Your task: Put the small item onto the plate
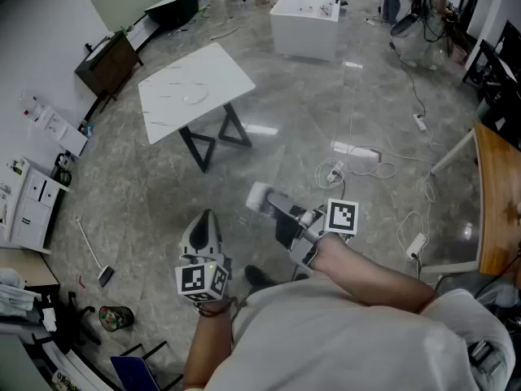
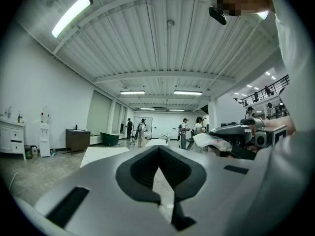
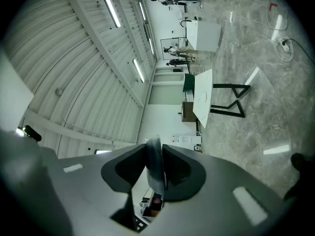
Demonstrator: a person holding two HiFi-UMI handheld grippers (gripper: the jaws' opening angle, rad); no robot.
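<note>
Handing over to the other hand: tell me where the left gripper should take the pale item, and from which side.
Take the pale item by its free end, which sticks out past the right gripper, shut on its near part. Bring the left gripper in from that far end, probably. Between the pads it looks thin, so close across its flat faces.

shirt (image 1: 350,332): white | left gripper (image 1: 206,217), right gripper (image 1: 273,204): grey, black fingers (image 2: 135,173) | marker cubes (image 1: 202,279): black-white squares

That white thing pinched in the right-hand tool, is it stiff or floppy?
Probably soft and floppy: the white item looks crumpled where it sticks out beyond the right tool. Likely light too, since a thin pinch holds it.
</note>
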